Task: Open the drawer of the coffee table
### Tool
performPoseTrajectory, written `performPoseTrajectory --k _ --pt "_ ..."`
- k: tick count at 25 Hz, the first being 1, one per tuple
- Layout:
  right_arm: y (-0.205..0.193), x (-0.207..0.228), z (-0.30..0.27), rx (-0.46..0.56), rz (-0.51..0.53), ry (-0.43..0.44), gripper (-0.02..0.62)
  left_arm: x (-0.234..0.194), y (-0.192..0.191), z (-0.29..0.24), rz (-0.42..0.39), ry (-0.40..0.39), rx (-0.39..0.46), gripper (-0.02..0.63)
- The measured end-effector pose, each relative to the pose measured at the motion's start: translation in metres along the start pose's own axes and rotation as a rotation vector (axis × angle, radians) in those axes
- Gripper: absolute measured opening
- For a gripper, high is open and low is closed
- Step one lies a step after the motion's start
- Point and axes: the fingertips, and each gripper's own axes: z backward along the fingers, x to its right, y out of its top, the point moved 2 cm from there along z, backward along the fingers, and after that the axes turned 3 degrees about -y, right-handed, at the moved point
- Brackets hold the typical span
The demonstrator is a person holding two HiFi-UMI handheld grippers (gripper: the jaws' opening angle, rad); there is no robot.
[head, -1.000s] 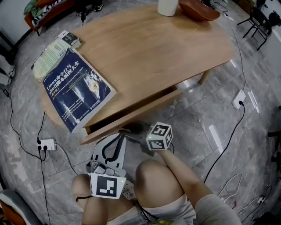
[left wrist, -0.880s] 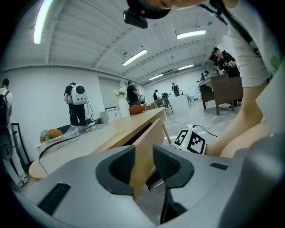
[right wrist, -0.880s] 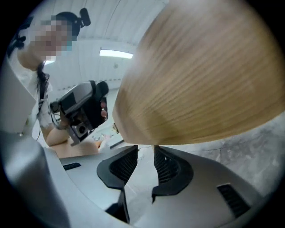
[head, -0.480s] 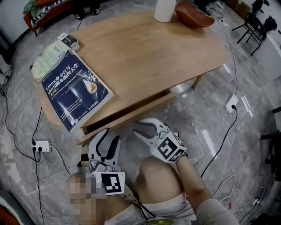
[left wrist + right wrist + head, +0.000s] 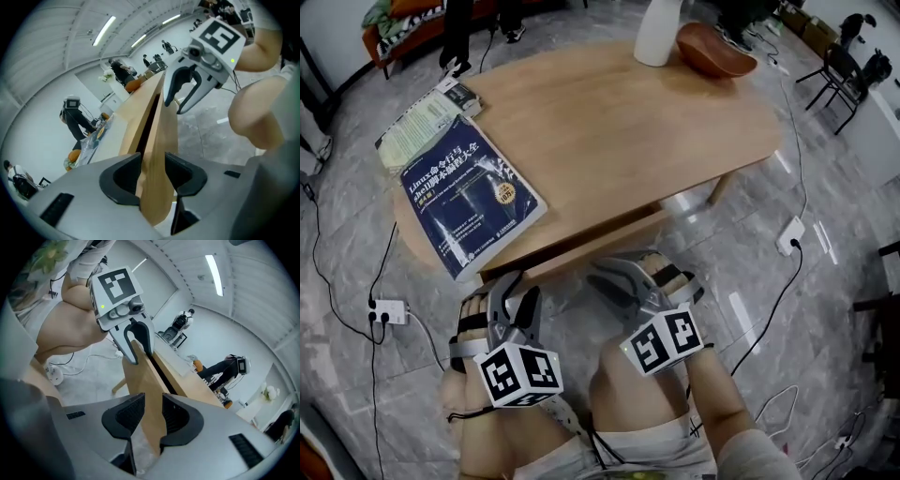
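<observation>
Wood drawer betw. R tongs, just-opened L tongs.

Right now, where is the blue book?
In the head view, the blue book lies on the table's left end, overhanging its near edge, with a green book at its far side.

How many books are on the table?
3: a blue book at the left edge, a pale green book partly under it, a small dark book beyond; others may hide beneath.

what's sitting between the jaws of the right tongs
The coffee table's drawer front stands edge-on between the jaws of the right tongs; the right gripper view shows it.
</observation>
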Motion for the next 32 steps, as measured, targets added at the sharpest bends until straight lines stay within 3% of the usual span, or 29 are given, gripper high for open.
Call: performPoseTrajectory --k 7,14,23,32 --pt "0.014 0.012 -0.018 -0.088 0.193 0.055 0.121 -0.002 -0.006 -0.014 -0.057 -0.02 -0.065 0.166" --pt "0.017 0.004 -0.039 -0.143 0.322 0.126 0.121 -0.001 -0.003 -0.018 -0.045 -0.056 -0.051 0.164" --pt "0.018 0.006 -0.039 -0.125 0.2 0.12 0.12 -0.001 -0.003 -0.016 -0.049 -0.031 0.007 0.163" --pt "0.018 0.005 -0.037 -0.12 0.148 0.111 0.118 0.001 -0.003 -0.014 -0.045 -0.052 0.014 0.155"
